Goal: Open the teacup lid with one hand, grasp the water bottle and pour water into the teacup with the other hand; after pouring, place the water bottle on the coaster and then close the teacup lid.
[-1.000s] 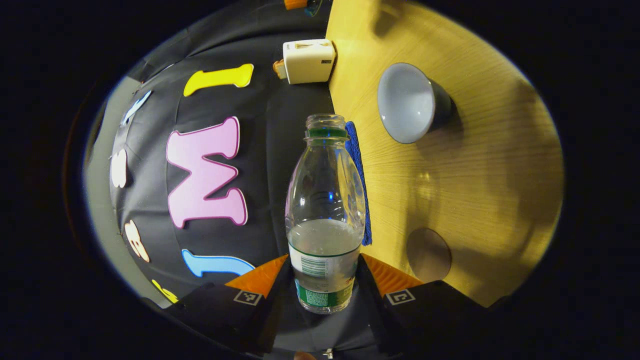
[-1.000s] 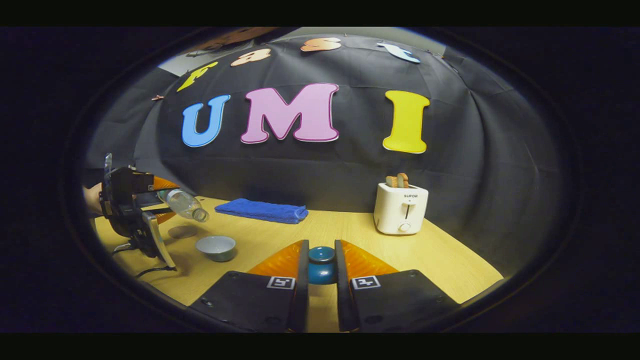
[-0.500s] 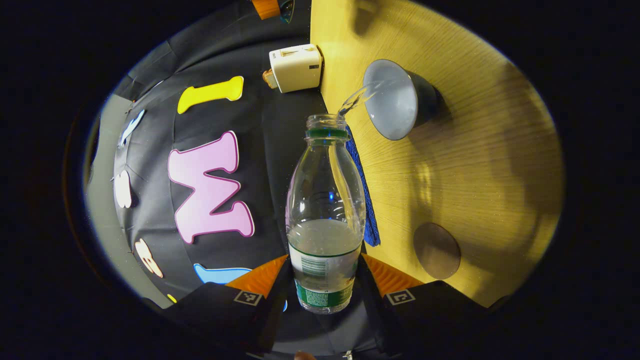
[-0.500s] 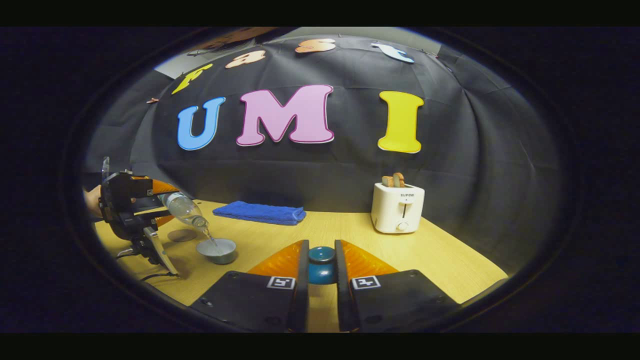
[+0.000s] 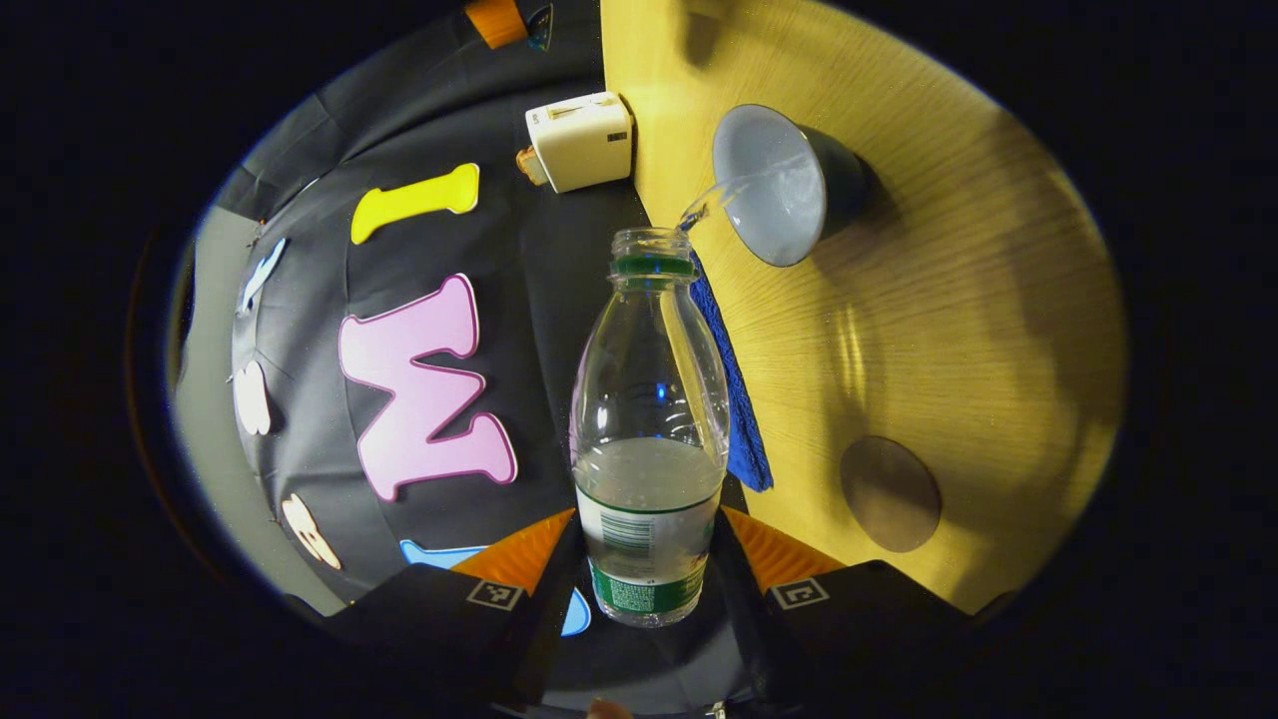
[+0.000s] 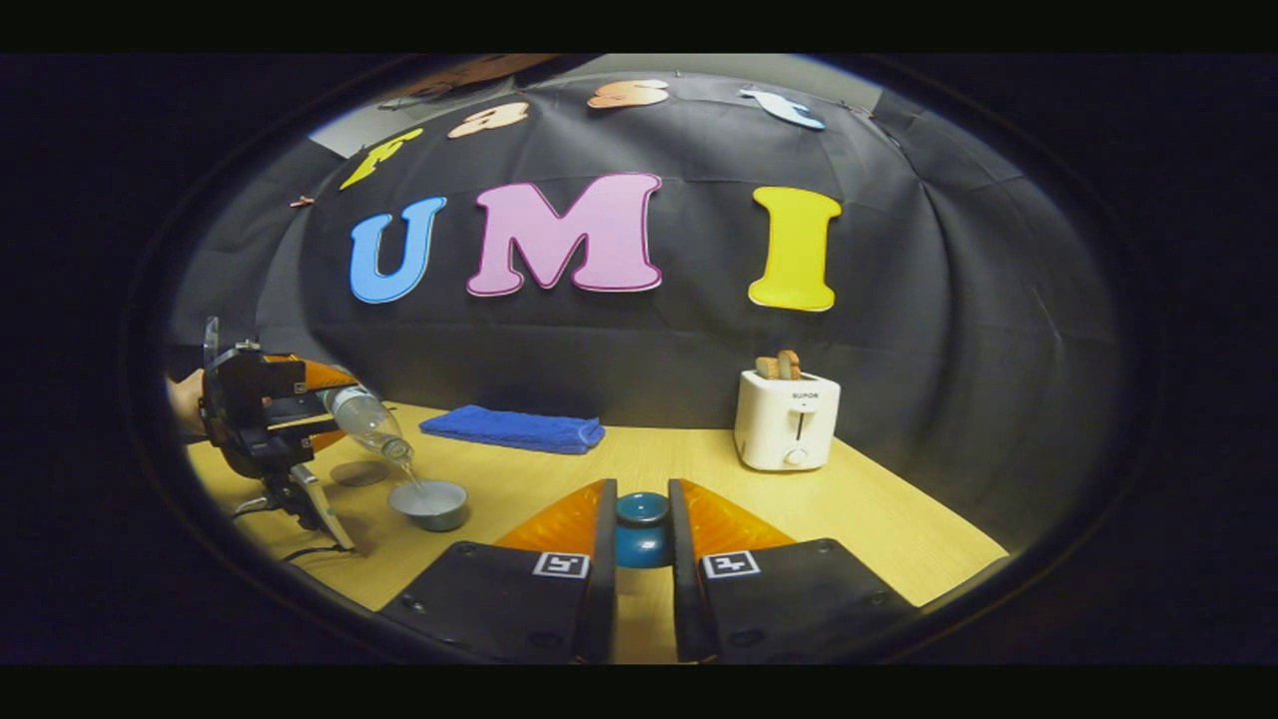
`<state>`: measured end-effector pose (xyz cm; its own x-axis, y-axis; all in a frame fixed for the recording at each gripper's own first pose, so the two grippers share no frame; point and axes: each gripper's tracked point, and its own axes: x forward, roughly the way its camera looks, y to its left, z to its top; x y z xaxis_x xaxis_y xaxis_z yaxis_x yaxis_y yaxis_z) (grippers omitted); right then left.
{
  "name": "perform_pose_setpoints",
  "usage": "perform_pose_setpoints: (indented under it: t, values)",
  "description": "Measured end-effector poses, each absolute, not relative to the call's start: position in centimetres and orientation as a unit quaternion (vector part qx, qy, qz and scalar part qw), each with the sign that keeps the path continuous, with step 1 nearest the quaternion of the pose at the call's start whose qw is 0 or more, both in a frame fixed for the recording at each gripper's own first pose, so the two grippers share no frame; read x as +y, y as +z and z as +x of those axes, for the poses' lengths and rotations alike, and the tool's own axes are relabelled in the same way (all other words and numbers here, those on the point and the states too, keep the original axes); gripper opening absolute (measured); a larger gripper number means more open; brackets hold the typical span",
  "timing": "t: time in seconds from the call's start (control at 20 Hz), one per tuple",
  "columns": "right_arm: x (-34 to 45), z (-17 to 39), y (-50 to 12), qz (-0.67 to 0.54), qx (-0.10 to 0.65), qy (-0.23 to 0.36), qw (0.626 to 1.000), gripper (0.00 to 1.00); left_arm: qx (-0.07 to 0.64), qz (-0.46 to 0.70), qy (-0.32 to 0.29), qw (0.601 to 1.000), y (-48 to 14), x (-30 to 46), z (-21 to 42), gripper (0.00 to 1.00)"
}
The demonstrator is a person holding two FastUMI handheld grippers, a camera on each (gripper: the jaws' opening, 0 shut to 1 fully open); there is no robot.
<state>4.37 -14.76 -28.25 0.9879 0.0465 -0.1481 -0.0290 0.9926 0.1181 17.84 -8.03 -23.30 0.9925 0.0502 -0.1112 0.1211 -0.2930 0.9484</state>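
Wooden table point(image 6: 699, 469), black cloth wall behind. My left gripper point(image 5: 647, 559) pinches the water bottle point(image 5: 649, 429) low on its label, bottle tipped, a thin stream running from its mouth into the teacup point(image 5: 774, 185) ahead. Coaster point(image 5: 890, 493) near, beside the bottle. My right gripper point(image 6: 642, 539) clamps the teacup lid point(image 6: 642, 529), well apart from the teacup point(image 6: 429, 504).

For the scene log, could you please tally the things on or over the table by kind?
Teacups: 1, teacup
Lids: 1, lid
Water bottles: 1, water bottle
Coasters: 1, coaster
Towels: 1, blue towel
Toasters: 1, toaster
Total: 6
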Motion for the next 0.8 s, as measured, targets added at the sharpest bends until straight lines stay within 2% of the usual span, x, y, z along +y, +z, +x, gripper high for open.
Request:
perform_pose_setpoints:
  t: [0.05, 0.3, 0.35, 0.4, 0.65, 0.7, 0.75, 0.8]
  values:
    - [-14.8, 4.3, -28.2, 0.058, 0.074, 0.019, 0.995, 0.27, 0.052, 0.806, -0.031, 0.589, -23.2, -8.0, 17.9, 0.74]
    - [-14.8, 4.2, -27.7, 0.057, 0.068, 0.017, 0.996, 0.27, 0.032, 0.822, -0.031, 0.568, -22.6, -8.2, 18.4, 0.75]
    - [-14.7, 4.2, -27.7, 0.056, 0.067, 0.018, 0.996, 0.22, 0.025, 0.825, -0.031, 0.564, -22.3, -8.1, 18.4, 0.75]
    - [-14.7, 4.2, -27.6, 0.055, 0.067, 0.018, 0.996, 0.27, 0.02, 0.827, -0.032, 0.561, -22.1, -8.2, 18.6, 0.75]
    - [-14.6, 4.3, -27.5, 0.054, 0.061, 0.017, 0.997, 0.27, -0.008, 0.841, -0.037, 0.539, -20.6, -8.6, 19.3, 0.74]
    - [-14.5, 4.3, -27.5, 0.056, 0.062, 0.017, 0.996, 0.22, -0.017, 0.843, -0.037, 0.536, -20.2, -8.8, 19.3, 0.74]
    - [-14.4, 4.2, -27.6, 0.057, 0.063, 0.017, 0.996, 0.27, -0.027, 0.844, -0.036, 0.535, -19.6, -9.0, 19.4, 0.75]
    - [-14.2, 4.2, -27.7, 0.059, 0.064, 0.018, 0.996, 0.26, -0.037, 0.844, -0.036, 0.533, -19.3, -9.2, 19.5, 0.74]
